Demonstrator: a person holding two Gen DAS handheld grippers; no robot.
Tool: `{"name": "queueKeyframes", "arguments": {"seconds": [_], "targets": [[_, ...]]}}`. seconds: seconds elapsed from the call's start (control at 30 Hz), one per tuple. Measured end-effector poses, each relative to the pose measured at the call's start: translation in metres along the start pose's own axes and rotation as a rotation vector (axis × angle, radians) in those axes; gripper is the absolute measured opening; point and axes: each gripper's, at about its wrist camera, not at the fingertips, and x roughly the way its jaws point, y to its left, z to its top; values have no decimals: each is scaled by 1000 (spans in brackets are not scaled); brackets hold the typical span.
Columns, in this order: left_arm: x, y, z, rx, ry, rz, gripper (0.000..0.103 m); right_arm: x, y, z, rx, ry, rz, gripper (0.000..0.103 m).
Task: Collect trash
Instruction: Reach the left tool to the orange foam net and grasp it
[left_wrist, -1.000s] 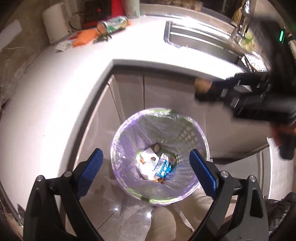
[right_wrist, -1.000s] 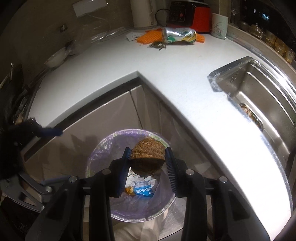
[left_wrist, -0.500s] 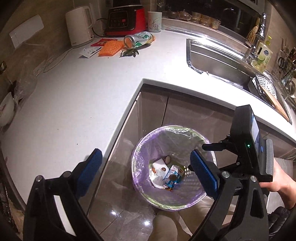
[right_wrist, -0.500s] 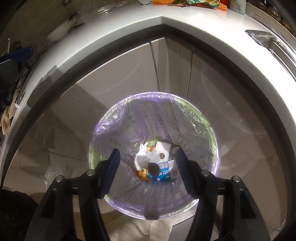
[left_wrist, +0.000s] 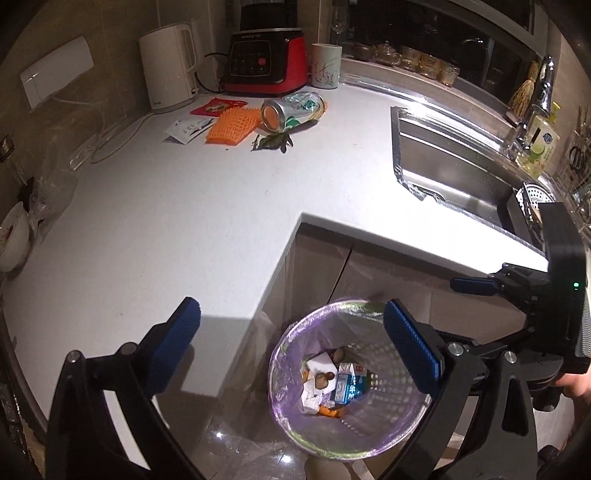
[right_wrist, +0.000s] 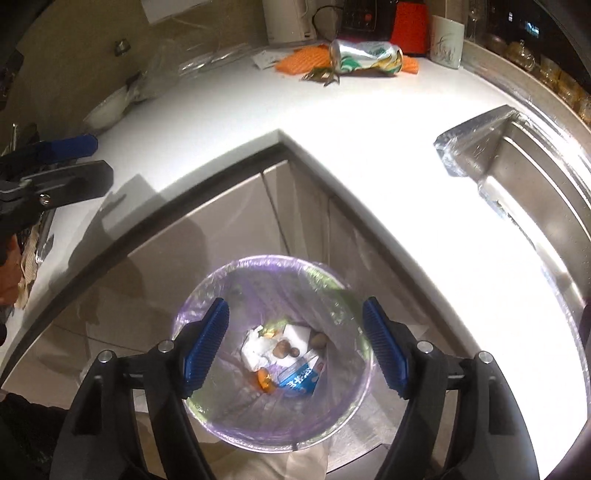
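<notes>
Several items binned: carton (right_wrist: 300, 380), white paper (right_wrist: 258, 349), brown lumps (right_wrist: 283, 348) and orange scraps (right_wrist: 264, 380) lie at the bottom of the bin (right_wrist: 207, 295).
Bin: on the floor, tucked in the inner corner of the L-shaped surface (left_wrist: 166, 221), lined with a purple bag.
Right tongs (right_wrist: 295, 347): above the bin mouth, jaws opening, nothing between them, pads clear of everything.
Left tongs (left_wrist: 291, 343): spread wide, empty, over the surface edge and bin rim.
Left on surface: can (left_wrist: 293, 110) on its side near the back edge, orange mat (left_wrist: 232, 126) beside it, leaf scrap (left_wrist: 275, 142) just in front, white packet (left_wrist: 188, 127) and red packet (left_wrist: 218, 107) near the kettle (left_wrist: 170, 79).
Not trash, likely: kettle, blender (left_wrist: 267, 59), mug (left_wrist: 325, 66) along the back edge.
Sink (left_wrist: 461, 173): far right, contents hard to make out.
Progress: judged about halfway; a batch is in, a cluster of about five pieces waits at the back of the surface.
Next need: reach to the back cluster; the can looks easiest to pinch across its body, flat packets harder.
</notes>
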Motion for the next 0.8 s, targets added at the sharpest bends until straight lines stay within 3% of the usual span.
{"name": "queueKeyframes", "arguments": {"seconds": [0.4,0.6,0.8], "targets": [[69,16,96,-82,-29,98,95,-25,-52,61,-19,-99,-32,79],[114,24,142,-160,-13,83,95,-15,-85,80,-22,-92,-22,79],[142,11,196,-85,-36,76,95,-1,-115,97,-21,-81,3,79]]}}
